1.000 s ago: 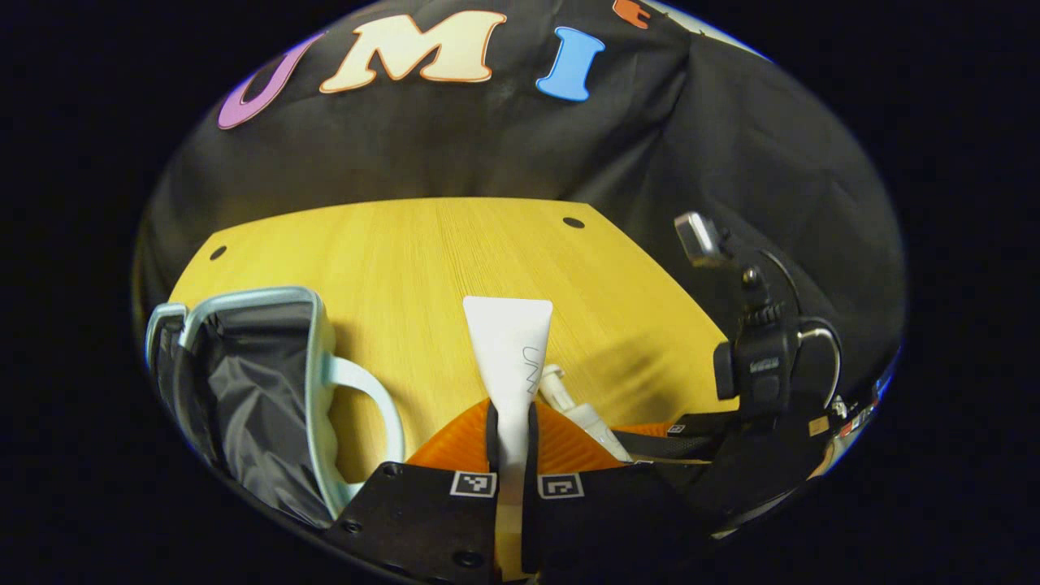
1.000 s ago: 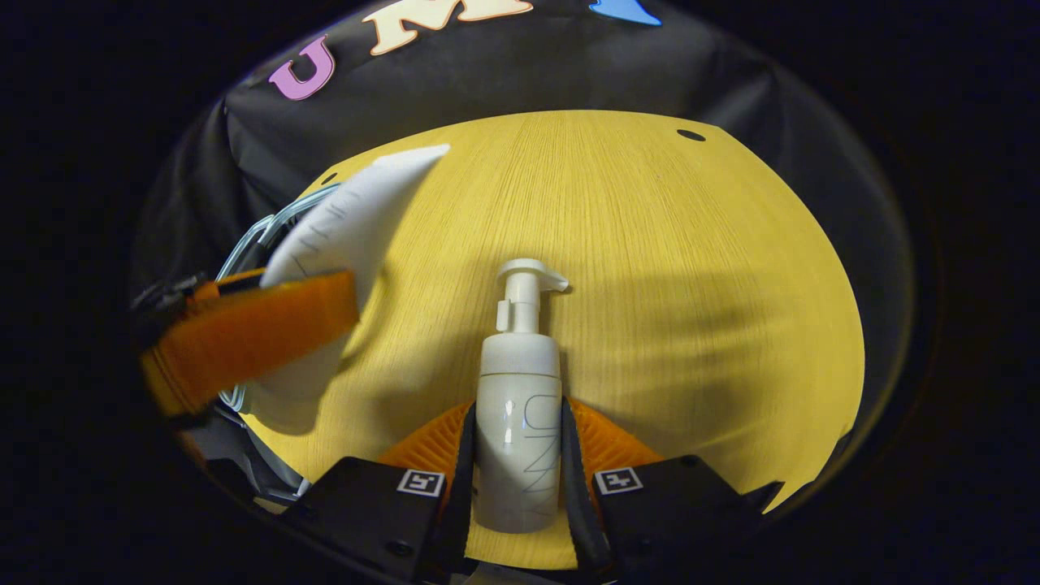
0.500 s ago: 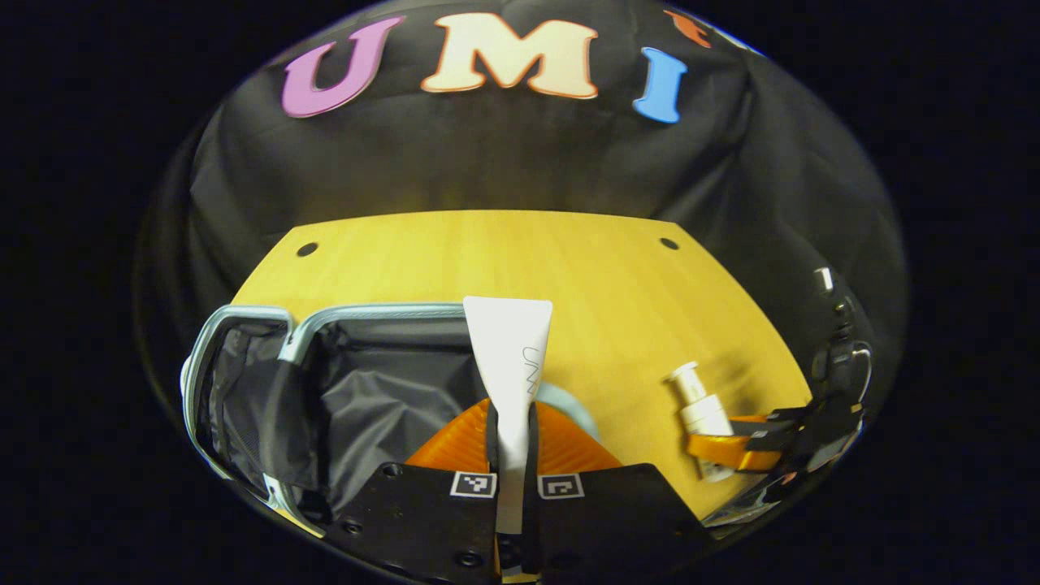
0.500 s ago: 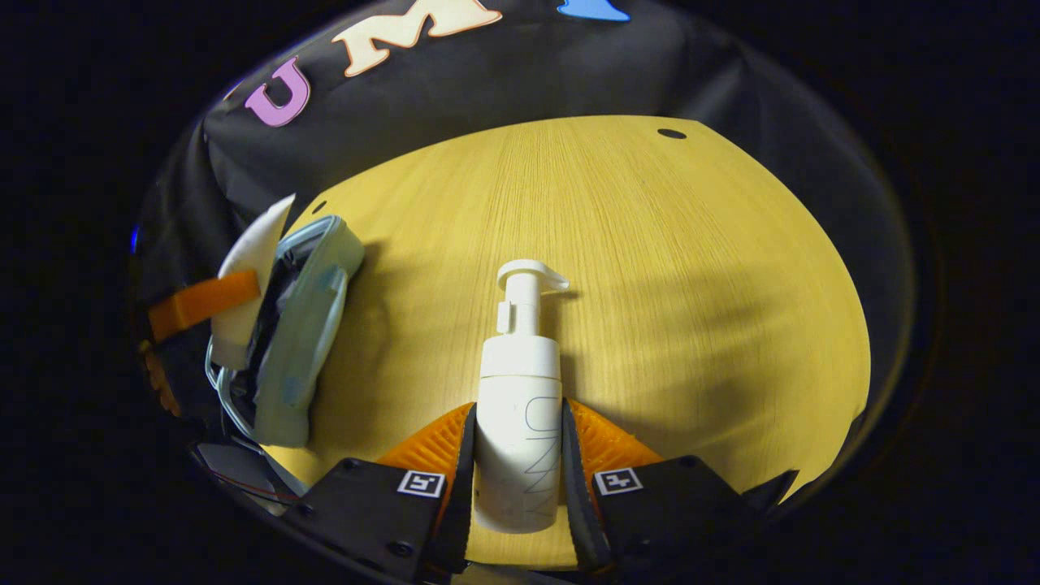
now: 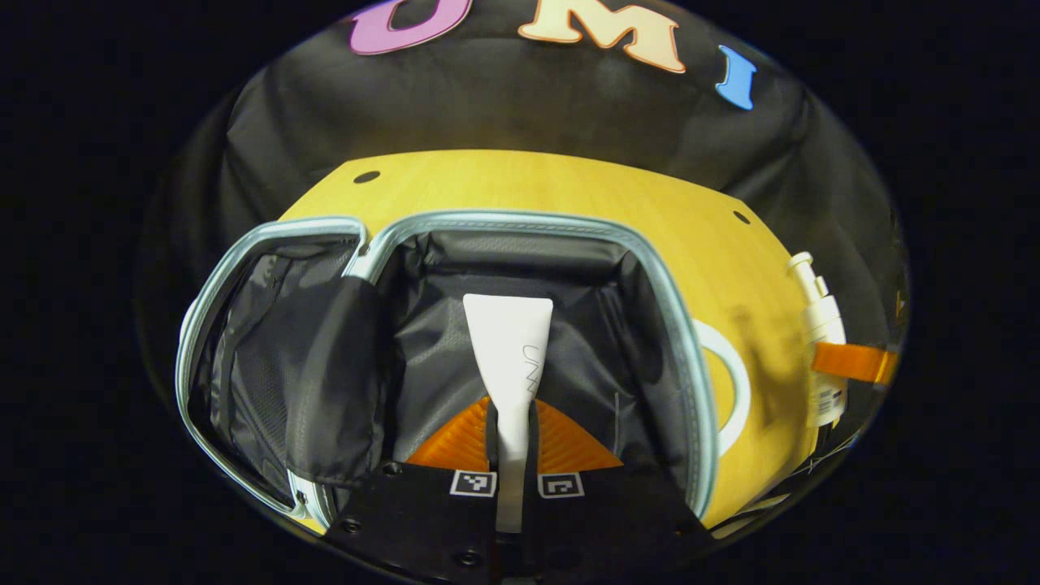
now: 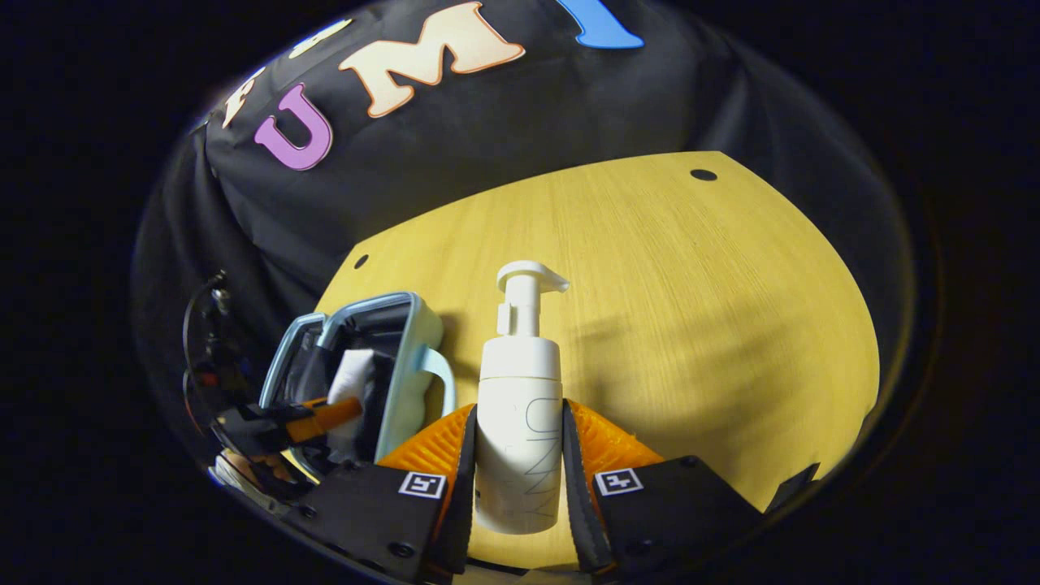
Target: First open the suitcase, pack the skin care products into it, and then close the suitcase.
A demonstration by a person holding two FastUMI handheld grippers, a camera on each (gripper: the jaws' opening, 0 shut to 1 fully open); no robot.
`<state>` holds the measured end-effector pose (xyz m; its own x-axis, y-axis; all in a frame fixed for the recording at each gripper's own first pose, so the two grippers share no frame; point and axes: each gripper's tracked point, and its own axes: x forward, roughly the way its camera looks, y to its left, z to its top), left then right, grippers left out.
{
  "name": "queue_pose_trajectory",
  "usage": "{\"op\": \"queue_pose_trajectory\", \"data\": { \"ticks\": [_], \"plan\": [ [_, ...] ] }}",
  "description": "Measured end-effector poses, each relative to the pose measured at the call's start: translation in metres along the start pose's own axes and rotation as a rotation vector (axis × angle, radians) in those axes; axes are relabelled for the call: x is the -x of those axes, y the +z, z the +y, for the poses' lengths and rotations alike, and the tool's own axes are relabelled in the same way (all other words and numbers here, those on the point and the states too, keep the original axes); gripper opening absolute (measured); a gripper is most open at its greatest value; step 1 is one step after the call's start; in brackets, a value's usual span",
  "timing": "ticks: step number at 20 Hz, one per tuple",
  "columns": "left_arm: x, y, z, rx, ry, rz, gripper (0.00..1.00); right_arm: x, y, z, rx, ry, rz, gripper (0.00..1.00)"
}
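Two grippers, each clamped on one item. Left gripper [image 5: 512, 431]: pinches a white tube [image 5: 509, 345], held over the open suitcase [image 5: 520, 223] and its dark lining. Right gripper [image 6: 518, 455]: squeezes a white pump bottle [image 6: 520, 406] above the wooden table [image 6: 691, 325], beside the suitcase.

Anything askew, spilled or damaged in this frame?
Nothing stands out. The suitcase lies open on the table; the left gripper holds the tube over it, the right gripper holds the pump bottle.
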<state>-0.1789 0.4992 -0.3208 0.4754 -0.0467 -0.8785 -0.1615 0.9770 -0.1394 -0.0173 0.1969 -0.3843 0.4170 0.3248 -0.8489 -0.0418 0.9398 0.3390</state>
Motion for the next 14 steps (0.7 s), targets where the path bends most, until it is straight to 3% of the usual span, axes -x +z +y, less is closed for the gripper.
{"op": "queue_pose_trajectory", "data": {
  "ticks": [5,7,9,11,14],
  "plan": [
    [-0.008,-0.008,0.012,0.011,-0.009,0.013,0.07,0.004,0.016,0.048,0.021,0.052,-0.022,0.51],
    [-0.002,-0.001,0.009,0.023,-0.024,-0.013,0.19,0.003,0.021,0.07,0.027,0.083,-0.025,0.52],
    [0.014,0.018,0.011,0.0,-0.003,-0.097,0.49,-0.002,0.022,0.092,0.044,0.11,-0.025,0.52],
    [0.038,0.043,0.011,-0.028,-0.01,-0.193,0.65,-0.008,0.019,0.115,0.063,0.136,-0.016,0.52],
    [0.073,0.073,0.029,-0.021,-0.008,-0.279,0.72,-0.025,0.005,0.146,0.081,0.174,0.023,0.52]
  ]
}}
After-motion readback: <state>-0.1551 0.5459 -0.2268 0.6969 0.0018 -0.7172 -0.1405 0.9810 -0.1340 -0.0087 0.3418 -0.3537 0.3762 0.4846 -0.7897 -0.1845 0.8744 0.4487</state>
